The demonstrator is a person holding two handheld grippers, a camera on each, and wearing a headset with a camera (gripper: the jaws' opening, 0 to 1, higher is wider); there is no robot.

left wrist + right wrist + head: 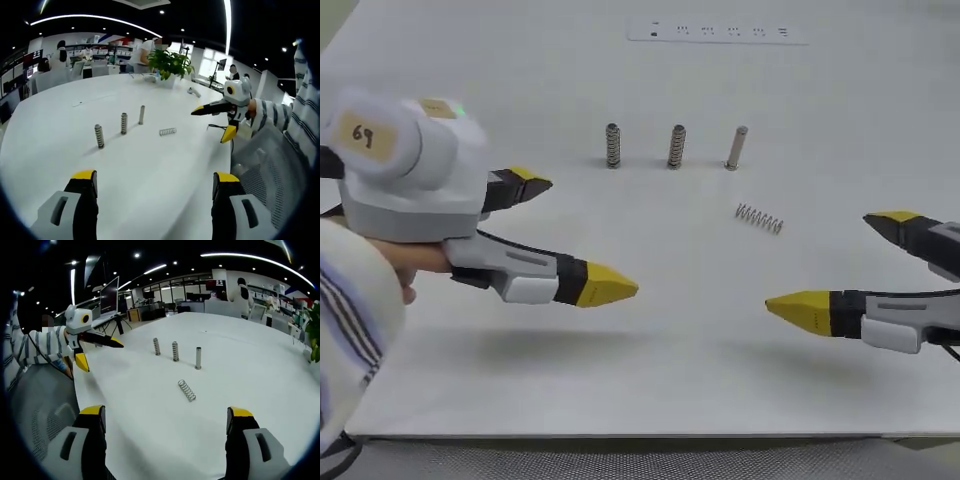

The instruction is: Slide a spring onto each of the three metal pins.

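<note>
Jaws spread wide on left gripper [585, 235] and right gripper [825, 262], both empty, loose spring [759, 218] lay on bench [650, 350] near bare pin [737, 148], sprung pins [676, 146] stood beside that pin.

Head view looks down at the pins [737, 147]; both gripper views (low, from opposite sides) face them too.

Metal pins: three are counted, set in one row, namely a left pin [613, 127], a middle pin [679, 129] and a right pin [737, 148].
Springs: three are counted. A left spring [613, 149] and a middle spring [677, 150] are seated on their pins, and one loose spring [759, 219] is laid on the table [650, 380].
Bare pins: one.
Grippers: two are recorded, a left gripper [588, 236] and a right gripper [820, 261].
One power strip [718, 31] and one potted plant [170, 62] are listed.
</note>
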